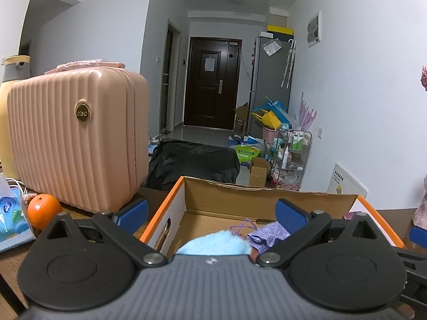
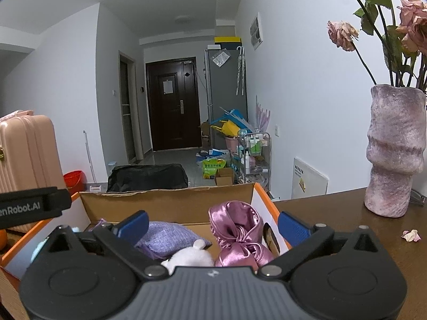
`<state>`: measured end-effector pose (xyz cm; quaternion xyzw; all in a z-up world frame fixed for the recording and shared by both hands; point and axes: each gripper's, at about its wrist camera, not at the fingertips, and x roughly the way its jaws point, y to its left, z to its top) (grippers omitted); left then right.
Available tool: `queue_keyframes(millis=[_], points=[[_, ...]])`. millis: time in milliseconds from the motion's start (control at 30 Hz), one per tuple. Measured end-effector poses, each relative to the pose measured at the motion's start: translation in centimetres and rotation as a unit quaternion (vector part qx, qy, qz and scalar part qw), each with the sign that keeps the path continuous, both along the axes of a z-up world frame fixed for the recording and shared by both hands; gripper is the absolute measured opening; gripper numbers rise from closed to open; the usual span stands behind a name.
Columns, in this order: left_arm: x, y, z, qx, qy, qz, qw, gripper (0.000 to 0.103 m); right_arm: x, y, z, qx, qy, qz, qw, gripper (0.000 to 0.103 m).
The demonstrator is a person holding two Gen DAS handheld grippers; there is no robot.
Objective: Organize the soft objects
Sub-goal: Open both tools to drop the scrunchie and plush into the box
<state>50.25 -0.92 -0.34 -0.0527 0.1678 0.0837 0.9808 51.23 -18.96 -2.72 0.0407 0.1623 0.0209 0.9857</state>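
An open cardboard box (image 1: pixel 267 200) with an orange rim stands on the wooden table right in front of both grippers. In the left wrist view a light blue fluffy item (image 1: pixel 213 244) and a lilac woven pouch (image 1: pixel 267 236) lie inside it. My left gripper (image 1: pixel 212 210) hangs open over the box's left part, its blue pads touching nothing. The right wrist view shows the same box (image 2: pixel 165 202) with the lilac pouch (image 2: pixel 170 236), a pink satin pouch (image 2: pixel 237 229) and a white plush toy (image 2: pixel 189 257). My right gripper (image 2: pixel 213 220) is open above them, pads apart from the satin pouch.
A pink ribbed suitcase (image 1: pixel 77 144) stands on the table left of the box, with an orange (image 1: pixel 44 210) and a tissue pack (image 1: pixel 10 218) before it. Right of the box are a mauve vase (image 2: pixel 395 154) of dried roses and a fallen petal (image 2: pixel 411 235).
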Motion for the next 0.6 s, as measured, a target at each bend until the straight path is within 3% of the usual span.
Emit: queue_keyframes(millis=[600], points=[[-2.2, 0.2, -0.1, 0.005, -0.003, 0.001, 1.0, 0.103, -2.4, 0.1, -0.2, -0.001, -0.009, 0.005, 1.0, 0.103]])
